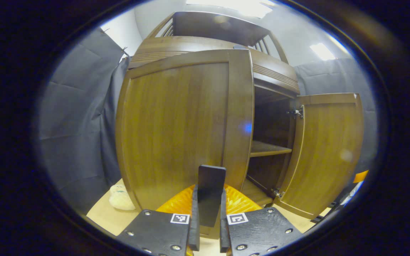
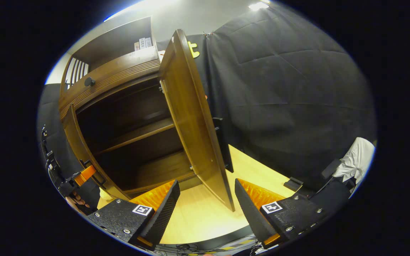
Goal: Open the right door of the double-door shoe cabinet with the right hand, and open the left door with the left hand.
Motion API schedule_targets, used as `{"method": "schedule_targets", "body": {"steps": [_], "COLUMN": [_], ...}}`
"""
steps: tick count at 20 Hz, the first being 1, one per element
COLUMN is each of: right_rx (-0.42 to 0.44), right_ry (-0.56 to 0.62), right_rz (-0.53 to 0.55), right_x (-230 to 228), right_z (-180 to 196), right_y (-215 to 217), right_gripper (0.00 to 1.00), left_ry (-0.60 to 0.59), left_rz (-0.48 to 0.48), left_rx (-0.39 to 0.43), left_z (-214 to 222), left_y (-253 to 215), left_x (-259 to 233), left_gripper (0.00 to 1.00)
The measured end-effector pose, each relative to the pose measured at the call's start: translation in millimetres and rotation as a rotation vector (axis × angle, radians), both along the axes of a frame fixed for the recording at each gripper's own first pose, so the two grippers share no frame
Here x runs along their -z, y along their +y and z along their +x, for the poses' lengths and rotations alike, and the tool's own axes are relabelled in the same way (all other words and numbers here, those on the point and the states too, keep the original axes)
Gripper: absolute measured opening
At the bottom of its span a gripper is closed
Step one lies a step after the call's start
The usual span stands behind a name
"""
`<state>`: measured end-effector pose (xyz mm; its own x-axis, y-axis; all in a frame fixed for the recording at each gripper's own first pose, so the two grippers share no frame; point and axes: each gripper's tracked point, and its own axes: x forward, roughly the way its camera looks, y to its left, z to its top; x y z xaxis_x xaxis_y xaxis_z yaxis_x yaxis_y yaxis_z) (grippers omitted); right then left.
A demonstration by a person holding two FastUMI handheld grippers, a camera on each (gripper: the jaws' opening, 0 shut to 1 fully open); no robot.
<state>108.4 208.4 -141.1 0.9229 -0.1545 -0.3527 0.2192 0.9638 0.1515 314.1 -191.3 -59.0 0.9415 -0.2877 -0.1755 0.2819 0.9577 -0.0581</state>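
Both cabinet doors seen swung open. Left door handle clamped by left gripper. Right door released, beside spread right gripper. Little left.

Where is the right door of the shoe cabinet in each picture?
Left gripper view: the right door stands swung open at the right of the picture, its inner face toward the camera.
Right gripper view: the right door stands open in the middle, seen nearly edge-on, its lower corner between the right gripper fingers, which are spread apart.
Shared landmark: the wooden shelf inside the cabinet, just beside that door.
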Motion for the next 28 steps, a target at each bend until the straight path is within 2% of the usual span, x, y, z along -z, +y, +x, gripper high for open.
{"method": "schedule_targets", "body": {"steps": [3, 4, 5, 6, 9, 10, 11, 12, 13, 14, 17, 18, 22, 23, 24, 25, 27, 28], "right_rx": [-0.049, -0.071, -0.094, -0.118, -0.172, -0.185, -0.198, -0.212, -0.224, -0.239, -0.274, -0.285, -0.319, -0.323, -0.325, -0.327, -0.328, -0.329], "right_ry": [-0.010, -0.016, -0.023, -0.024, -0.020, -0.018, -0.015, -0.011, -0.007, -0.002, 0.008, 0.011, 0.018, 0.019, 0.020, 0.022, 0.028, 0.032], "right_rz": [-0.090, -0.113, -0.123, -0.123, -0.104, -0.101, -0.097, -0.095, -0.094, -0.093, -0.091, -0.087, -0.076, -0.076, -0.076, -0.075, -0.076, -0.081], "right_x": [-3.3, -4.2, -4.6, -2.3, 2.3, 1.7, 3.8, 7.9, 11.0, 13.4, 18.8, 22.3, 27.6, 27.3, 27.6, 27.5, 26.9, 27.5], "right_z": [6.1, 9.2, 12.3, 16.5, 25.5, 25.4, 26.1, 29.9, 32.5, 33.2, 38.3, 42.0, 46.1, 47.3, 47.5, 48.0, 50.1, 51.8], "right_y": [19.0, 28.1, 37.7, 47.0, 68.4, 75.3, 83.1, 89.7, 95.9, 101.3, 118.6, 122.7, 142.4, 146.5, 147.8, 149.3, 151.1, 150.6], "right_gripper": [0.92, 0.92, 0.96, 0.92, 0.92, 0.92, 0.92, 0.95, 0.95, 0.95, 0.92, 0.92, 0.92, 0.92, 0.92, 0.92, 0.92, 0.96], "left_ry": [0.000, 0.001, 0.002, 0.005, 0.000, -0.005, -0.013, -0.024, -0.033, -0.039, -0.061, -0.069, -0.077, -0.081, -0.086, -0.093, -0.105, -0.108], "left_rz": [-0.012, -0.017, -0.025, -0.030, -0.034, -0.020, -0.001, 0.017, 0.021, 0.017, 0.024, 0.035, 0.046, 0.053, 0.059, 0.067, 0.086, 0.095], "left_rx": [-0.026, -0.034, -0.041, -0.044, -0.064, -0.073, -0.079, -0.084, -0.095, -0.106, -0.157, -0.167, -0.199, -0.194, -0.174, -0.158, -0.139, -0.132], "left_z": [0.4, -0.2, 0.4, -1.3, -1.6, -3.3, -4.2, -0.7, 1.2, 2.9, 3.0, 9.0, 13.0, 13.7, 11.0, 12.7, 15.4, 13.7], "left_y": [2.4, 3.4, 3.5, 4.1, 7.2, 9.1, 13.7, 20.8, 27.1, 29.0, 36.2, 41.6, 58.0, 59.5, 59.2, 59.9, 64.1, 66.0], "left_x": [0.1, -0.4, -1.1, -0.9, -3.0, -3.1, -3.4, -1.8, -2.2, -2.8, -9.7, -7.5, -10.5, -11.4, -10.6, -11.9, -12.0, -10.9], "left_gripper": [0.17, 0.30, 0.23, 0.23, 0.23, 0.17, 0.20, 0.14, 0.14, 0.20, 0.19, 0.12, 0.12, 0.07, 0.06, 0.00, 0.12, 0.12]}}
